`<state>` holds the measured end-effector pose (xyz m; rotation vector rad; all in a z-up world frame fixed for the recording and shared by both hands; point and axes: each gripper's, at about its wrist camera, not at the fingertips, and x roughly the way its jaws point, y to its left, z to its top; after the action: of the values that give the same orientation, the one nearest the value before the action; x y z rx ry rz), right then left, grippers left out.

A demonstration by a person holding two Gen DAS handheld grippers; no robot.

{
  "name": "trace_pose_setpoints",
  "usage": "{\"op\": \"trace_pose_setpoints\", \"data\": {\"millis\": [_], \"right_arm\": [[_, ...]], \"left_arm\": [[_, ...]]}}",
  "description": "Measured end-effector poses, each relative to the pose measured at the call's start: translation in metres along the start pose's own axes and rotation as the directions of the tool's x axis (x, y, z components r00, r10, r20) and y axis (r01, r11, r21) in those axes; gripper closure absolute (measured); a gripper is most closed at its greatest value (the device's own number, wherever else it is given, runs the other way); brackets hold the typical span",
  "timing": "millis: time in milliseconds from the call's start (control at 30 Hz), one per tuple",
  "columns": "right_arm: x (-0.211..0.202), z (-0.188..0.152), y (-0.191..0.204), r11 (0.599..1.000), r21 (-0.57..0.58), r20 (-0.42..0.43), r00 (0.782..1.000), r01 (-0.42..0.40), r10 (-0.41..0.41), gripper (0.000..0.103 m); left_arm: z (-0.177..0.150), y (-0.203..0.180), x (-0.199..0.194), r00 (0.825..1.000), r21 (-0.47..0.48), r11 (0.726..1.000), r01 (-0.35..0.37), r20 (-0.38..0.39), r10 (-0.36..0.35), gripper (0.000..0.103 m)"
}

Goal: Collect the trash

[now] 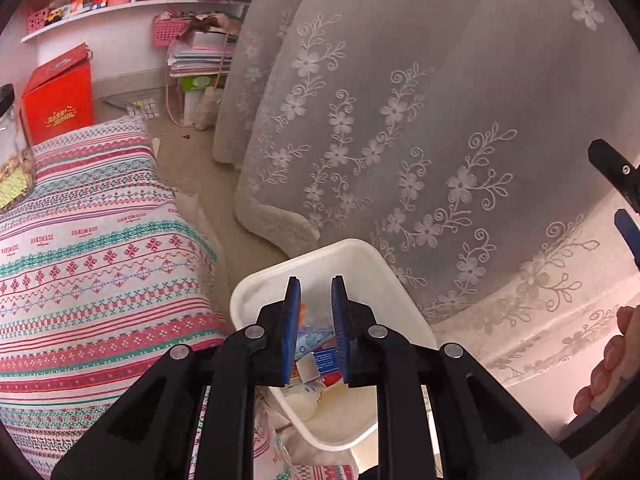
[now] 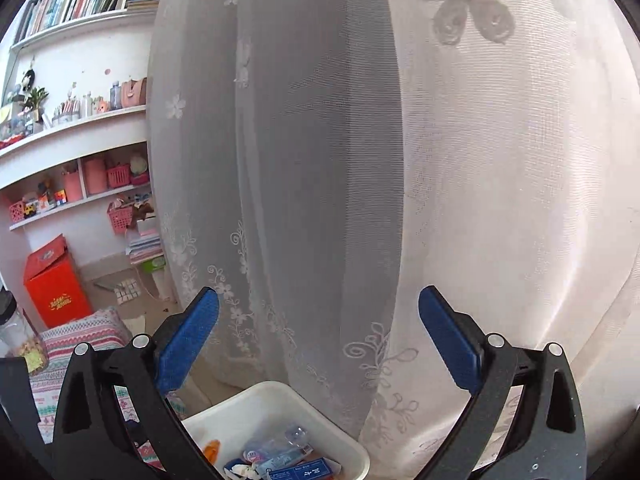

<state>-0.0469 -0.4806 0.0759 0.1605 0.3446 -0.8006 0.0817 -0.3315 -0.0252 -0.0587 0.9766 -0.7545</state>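
Lying in the white bin [image 2: 276, 404] — wrappers [image 2: 280, 460], below the open right jaws.

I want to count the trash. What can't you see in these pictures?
- Left wrist view: the left gripper covers part of the wrappers in the white bin.
- Right wrist view: the bottom edge cuts off the bin.
- Both views: the lace curtain hides everything behind it.

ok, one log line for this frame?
left tongs: shut, empty, over bin | right tongs: open, empty, above bin | bin: holds wrappers
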Motion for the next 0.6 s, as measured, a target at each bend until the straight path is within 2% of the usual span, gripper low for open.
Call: {"op": "trace_pose_setpoints", "data": {"millis": [133,200,233,300,333,400,467,533,600], "right_arm": [[-0.001,0.003,-0.002,1.000,0.022,0.003,1.000,-0.013,0.013,0.007],[-0.004,0.003,0.000,0.999,0.024,0.013,1.000,-0.024,0.024,0.007],[-0.006,0.003,0.002,0.999,0.020,0.019,0.999,-0.028,0.027,0.007],[-0.009,0.002,0.008,0.999,0.011,0.026,0.999,-0.044,0.044,0.007],[-0.010,0.001,0.013,0.998,0.004,0.025,0.998,-0.055,0.055,0.007],[-0.013,-0.002,0.023,0.996,-0.016,0.021,0.996,-0.086,0.086,0.007],[-0.018,-0.005,0.035,0.993,-0.043,0.023,0.993,-0.112,0.113,0.007],[-0.025,-0.009,0.048,0.986,-0.069,0.029,0.988,-0.149,0.151,0.007],[-0.033,-0.012,0.061,0.975,-0.085,0.021,0.978,-0.204,0.207,0.007]], "left_arm": [[-0.003,-0.005,-0.002,1.000,0.031,0.999,-0.020,0.003,0.020,0.083],[-0.004,-0.001,-0.008,0.999,0.037,0.998,-0.052,0.014,0.052,0.065],[-0.004,0.002,-0.013,0.997,0.040,0.996,-0.076,0.026,0.075,0.061],[-0.005,0.008,-0.027,0.988,0.051,0.989,-0.142,0.063,0.138,0.045],[-0.006,0.011,-0.035,0.982,0.059,0.983,-0.176,0.085,0.171,0.042],[-0.007,0.017,-0.053,0.965,0.065,0.970,-0.235,0.130,0.226,0.028],[-0.009,0.024,-0.075,0.943,0.054,0.955,-0.291,0.183,0.277,0.020],[-0.011,0.032,-0.097,0.916,0.029,0.940,-0.339,0.237,0.323,0.014],[-0.015,0.040,-0.121,0.880,-0.006,0.921,-0.390,0.293,0.375,0.007]]}}
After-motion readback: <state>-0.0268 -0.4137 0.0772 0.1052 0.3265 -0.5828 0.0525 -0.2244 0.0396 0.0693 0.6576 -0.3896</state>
